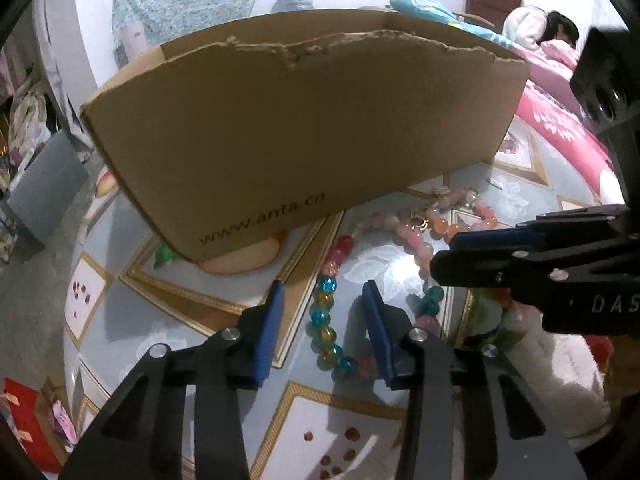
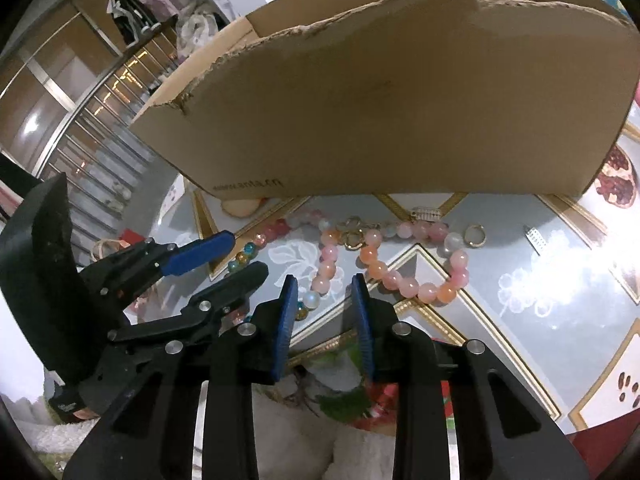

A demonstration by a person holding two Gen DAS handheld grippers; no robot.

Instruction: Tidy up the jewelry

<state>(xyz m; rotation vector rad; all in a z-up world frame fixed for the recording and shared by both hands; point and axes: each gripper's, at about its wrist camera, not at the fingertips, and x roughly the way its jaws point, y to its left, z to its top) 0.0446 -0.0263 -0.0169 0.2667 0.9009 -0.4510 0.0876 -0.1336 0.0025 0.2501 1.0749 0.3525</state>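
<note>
A strand of blue and yellow glass beads (image 1: 323, 322) lies on the patterned table (image 1: 160, 344), running on into red beads and a pink and orange bead loop (image 1: 418, 240). My left gripper (image 1: 323, 294) stands over the blue and yellow beads, a blue pad on each side with gaps, so it is open. In the right wrist view my right gripper (image 2: 325, 285) straddles the pink strand (image 2: 325, 270) without pressing it. The pink loop (image 2: 424, 289) curves away to the right. The left gripper (image 2: 248, 254) shows at the left there, and the right gripper (image 1: 442, 254) reaches in from the right in the left wrist view.
A torn brown cardboard box (image 1: 300, 132) (image 2: 400, 100) stands just behind the beads. Gold hoops (image 2: 354, 237), a gold ring (image 2: 475, 235), a small stone-set ring (image 2: 426, 213) and a silver clip (image 2: 534, 240) lie near the box. A person (image 1: 560, 32) sits beyond pink bedding.
</note>
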